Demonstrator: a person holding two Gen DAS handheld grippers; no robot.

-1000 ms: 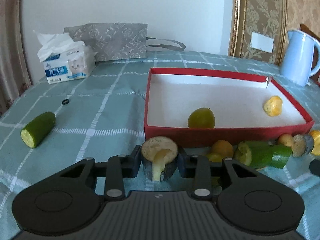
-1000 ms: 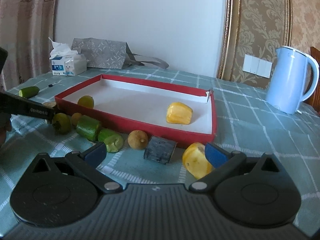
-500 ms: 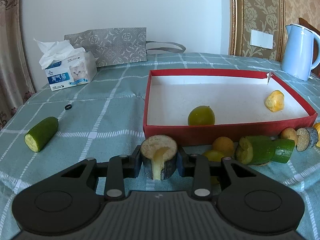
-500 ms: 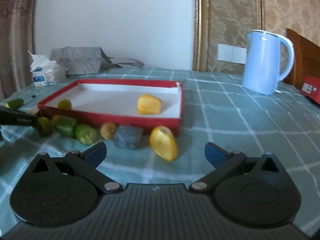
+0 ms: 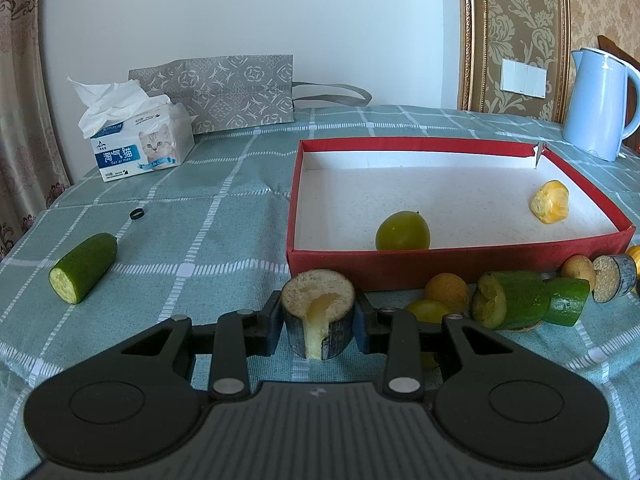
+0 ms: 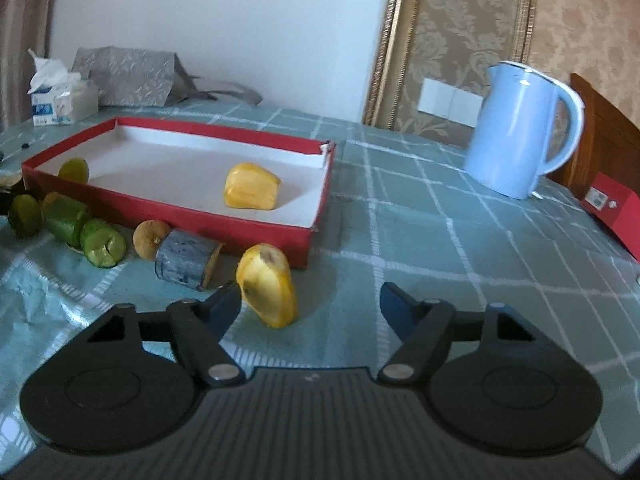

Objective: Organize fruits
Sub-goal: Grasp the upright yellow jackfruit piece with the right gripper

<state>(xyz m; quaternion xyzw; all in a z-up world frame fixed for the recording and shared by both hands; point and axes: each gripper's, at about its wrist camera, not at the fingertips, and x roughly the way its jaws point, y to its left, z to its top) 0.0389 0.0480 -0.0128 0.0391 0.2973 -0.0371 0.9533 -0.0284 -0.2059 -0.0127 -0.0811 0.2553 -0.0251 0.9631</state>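
On the tabletop (image 5: pixel 224 216), covered by a green checked cloth, a red tray (image 5: pixel 460 268) is set toward the right side, a blue kettle (image 6: pixel 520 132) well beyond its far right corner. A grey paper bag (image 5: pixel 224 92) and a tissue box (image 5: pixel 140 148) are stood at the far left edge. Inside the tray, a green round fruit (image 5: pixel 403 231) is seen against the near wall and a yellow piece (image 6: pixel 250 187) near the right wall. Along the tray's near wall, outside it, a row is laid: green cut chunks (image 5: pixel 516 304), small brown round fruits (image 5: pixel 446 292), a dark-skinned slice (image 6: pixel 184 265). A cucumber end (image 5: pixel 82 267) is left apart near the left edge. The left gripper (image 5: pixel 319 322) is pinched on a dark-skinned cut chunk (image 5: pixel 319 316), cut face up, held just in front of the tray. The right gripper (image 6: pixel 310 308) has just been closing; jaws spread, a yellow fruit piece (image 6: pixel 269 285) on the cloth between them, just beside the left finger, apart from the right one.
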